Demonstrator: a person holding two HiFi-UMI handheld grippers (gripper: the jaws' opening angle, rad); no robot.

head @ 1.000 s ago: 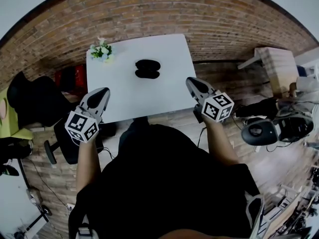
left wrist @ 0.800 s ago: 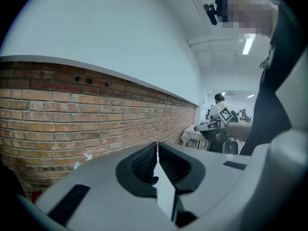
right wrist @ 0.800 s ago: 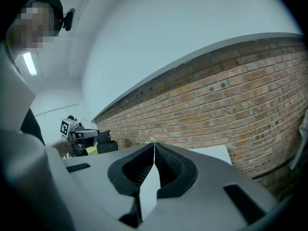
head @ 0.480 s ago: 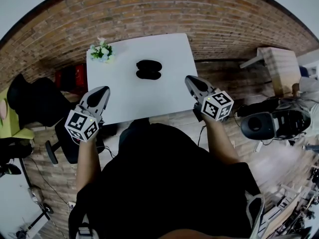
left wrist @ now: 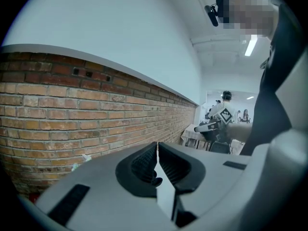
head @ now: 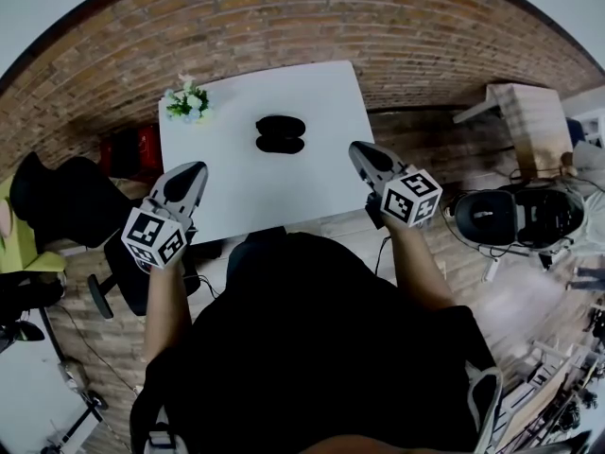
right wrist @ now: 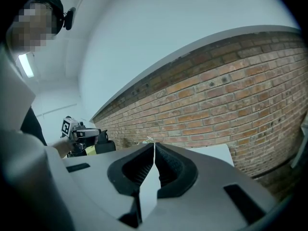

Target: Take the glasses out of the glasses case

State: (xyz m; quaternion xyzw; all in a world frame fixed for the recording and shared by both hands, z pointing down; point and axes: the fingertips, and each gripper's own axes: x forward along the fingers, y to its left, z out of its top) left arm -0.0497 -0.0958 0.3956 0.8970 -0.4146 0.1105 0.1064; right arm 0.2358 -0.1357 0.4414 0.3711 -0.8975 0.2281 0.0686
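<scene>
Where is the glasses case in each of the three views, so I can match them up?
Head view: the glasses case lies near the middle of the white table.
Left gripper view: not in it.
Right gripper view: not in it; only a corner of the white table shows.
Shared landmark: the brick wall, seen in all three.

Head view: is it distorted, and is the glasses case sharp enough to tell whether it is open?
Head view: strong fisheye bend, dark corners; the glasses case on the white table is small and dark, so I cannot tell. Left gripper view: the brick wall curves, and a ceiling lamp glares.
</scene>
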